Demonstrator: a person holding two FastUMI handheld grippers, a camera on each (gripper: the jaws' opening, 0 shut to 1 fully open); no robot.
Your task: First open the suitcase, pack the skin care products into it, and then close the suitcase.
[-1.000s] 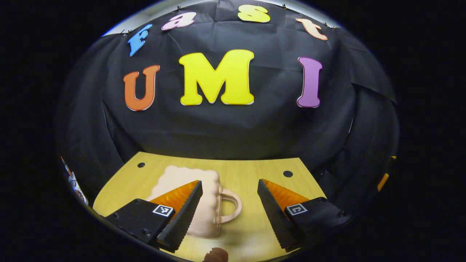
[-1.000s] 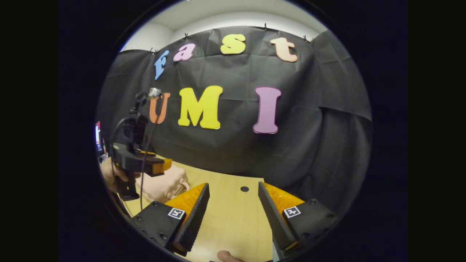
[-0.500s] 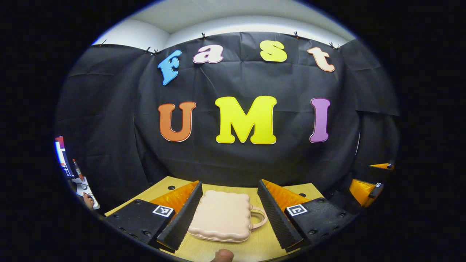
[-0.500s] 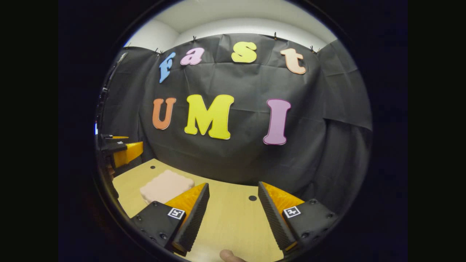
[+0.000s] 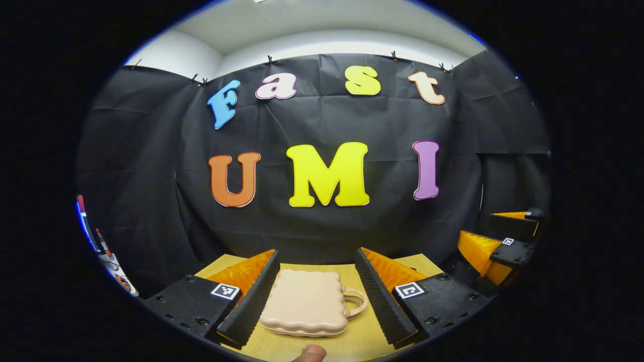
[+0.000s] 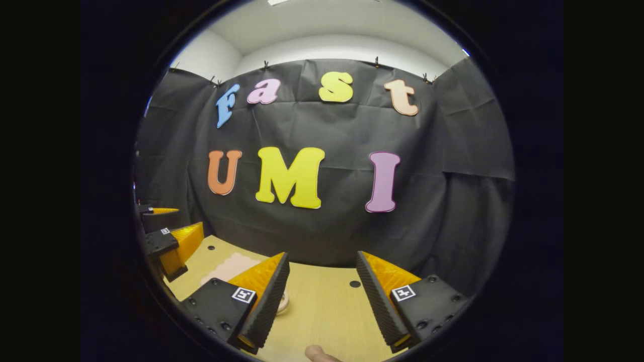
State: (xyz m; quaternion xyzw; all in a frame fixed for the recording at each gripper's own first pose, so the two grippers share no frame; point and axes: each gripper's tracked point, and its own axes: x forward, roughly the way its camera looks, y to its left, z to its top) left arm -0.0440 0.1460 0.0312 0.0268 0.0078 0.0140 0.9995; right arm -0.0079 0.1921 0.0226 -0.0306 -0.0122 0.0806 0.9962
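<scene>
Since a second earlier, both grippers had pulled up and back, so the case, then close under the left fingers, lay farther off and flat on the desk (image 5: 362,339).

Going left to right in the left gripper view: the left gripper (image 5: 317,294) hung with its fingers spread and nothing between them pressed; the case (image 5: 307,309) sat ahead in the gap, lid down, touched by neither finger, its handle (image 5: 355,301) pointing toward the right finger. Farther right, near the edge, the right gripper (image 5: 495,246) showed, apart from the case.

In the right gripper view, the other gripper (image 6: 171,241) appeared at the far left, then a sliver of the case (image 6: 229,266) behind the near finger, then the right gripper (image 6: 322,296), fingers likewise released over bare desk.

As a judgement on progress: the case lay shut and no skin care products could be seen on the desk. Whether they were already packed inside or the task had not begun could not be told from these views alone. With both grippers free and clear of the case, either reading fitted.
</scene>
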